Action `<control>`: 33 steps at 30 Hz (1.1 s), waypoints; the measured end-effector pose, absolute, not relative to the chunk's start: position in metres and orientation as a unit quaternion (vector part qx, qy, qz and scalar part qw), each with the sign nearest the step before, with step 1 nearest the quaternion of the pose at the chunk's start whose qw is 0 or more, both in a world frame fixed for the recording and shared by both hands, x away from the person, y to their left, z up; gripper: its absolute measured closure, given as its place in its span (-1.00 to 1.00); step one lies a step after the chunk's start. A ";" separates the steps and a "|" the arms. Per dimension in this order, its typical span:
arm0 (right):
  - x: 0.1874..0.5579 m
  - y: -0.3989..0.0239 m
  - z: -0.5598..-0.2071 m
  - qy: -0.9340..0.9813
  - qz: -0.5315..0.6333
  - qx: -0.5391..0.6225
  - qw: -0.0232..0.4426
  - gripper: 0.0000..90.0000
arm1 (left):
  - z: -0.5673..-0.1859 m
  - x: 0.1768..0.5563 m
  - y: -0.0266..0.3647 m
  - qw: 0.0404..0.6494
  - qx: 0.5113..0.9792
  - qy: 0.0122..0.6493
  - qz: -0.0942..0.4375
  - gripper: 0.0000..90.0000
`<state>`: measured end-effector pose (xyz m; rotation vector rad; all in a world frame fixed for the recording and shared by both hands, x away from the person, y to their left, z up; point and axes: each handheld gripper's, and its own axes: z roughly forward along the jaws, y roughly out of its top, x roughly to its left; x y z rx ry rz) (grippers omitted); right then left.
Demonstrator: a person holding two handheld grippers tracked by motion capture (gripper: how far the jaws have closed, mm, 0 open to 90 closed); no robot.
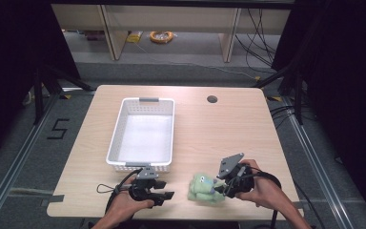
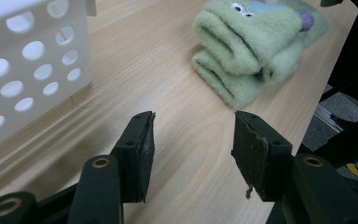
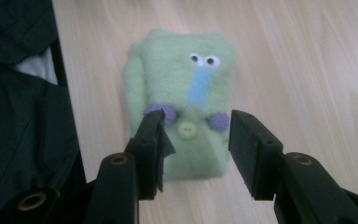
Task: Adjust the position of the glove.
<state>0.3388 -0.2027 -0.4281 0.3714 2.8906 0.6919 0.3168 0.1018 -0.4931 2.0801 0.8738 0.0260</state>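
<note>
A folded pale green fleece piece (image 1: 203, 189) with googly eyes, a blue stripe, purple dots and a button lies near the table's front edge. My right gripper (image 1: 221, 187) hovers at its right end, open, with the jaws straddling the button end of the green piece (image 3: 186, 100) in the right gripper view (image 3: 195, 133); nothing is pinched. My left gripper (image 1: 167, 195) sits low to the left of it, open and empty (image 2: 193, 140), pointing toward the green piece (image 2: 251, 46) a short way ahead.
A white perforated basket (image 1: 124, 164) stands empty on the left middle of the wooden table (image 1: 219, 129); its wall (image 2: 23, 70) is close on the left gripper's left. A round cable hole (image 1: 212, 99) is at the back. Dark clothing (image 3: 23, 116) fills the right gripper view's left.
</note>
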 end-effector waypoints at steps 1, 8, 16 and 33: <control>0.339 -0.201 -0.429 0.964 0.229 0.115 0.071 0.26 | -0.493 0.317 0.102 0.428 0.833 0.350 0.010 0.08; 0.344 -0.178 -0.436 0.976 0.201 0.053 0.056 0.23 | -0.493 0.317 0.102 0.427 0.834 0.348 0.009 0.08; 0.354 -0.165 -0.450 0.984 0.161 0.053 0.049 0.30 | -0.493 0.316 0.102 0.427 0.834 0.348 0.008 0.08; 0.356 -0.193 -0.427 0.920 0.264 0.283 0.066 0.76 | -0.491 0.313 0.097 0.436 0.833 0.341 0.006 0.09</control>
